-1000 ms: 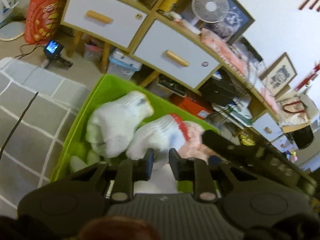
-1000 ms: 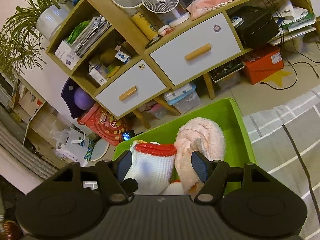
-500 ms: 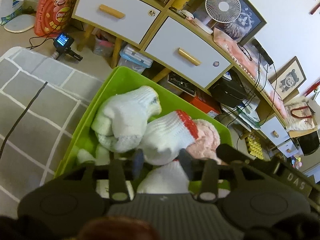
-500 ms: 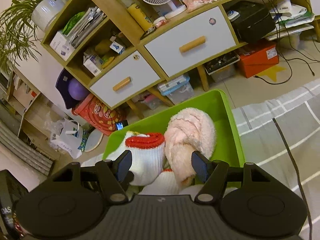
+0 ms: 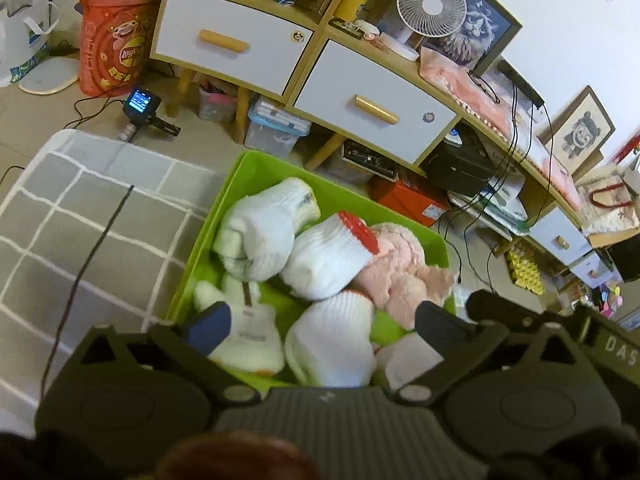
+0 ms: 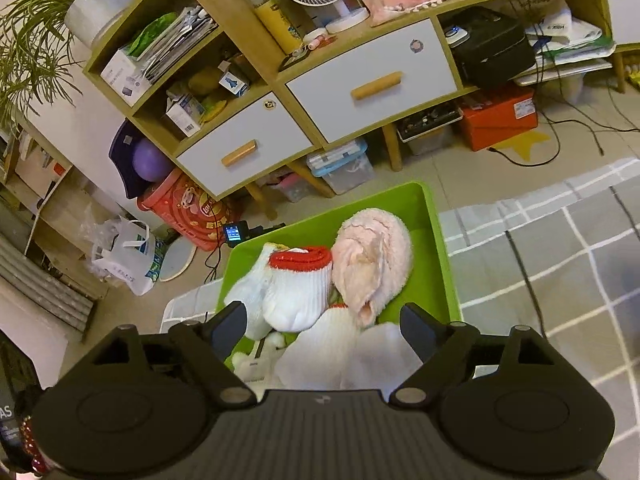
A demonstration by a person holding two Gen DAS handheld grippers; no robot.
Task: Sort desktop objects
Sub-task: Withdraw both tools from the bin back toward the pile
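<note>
Rolled socks fill the green bin (image 5: 256,168), which sits on a grey checked cloth (image 5: 80,216) in front of a wooden drawer cabinet (image 5: 240,46). The left gripper (image 5: 324,320) tilts down over the bin's near end, its jaws opening with nothing pinched between them. The right gripper (image 6: 322,320) hangs alongside, also angled down, jaws opening and empty. Nearest lies a white red-cuffed sock roll (image 5: 330,340); beyond it are another red-cuffed roll (image 5: 326,256), a fluffy pink sock bundle (image 6: 374,264), and a plain white roll (image 5: 264,228).
</note>
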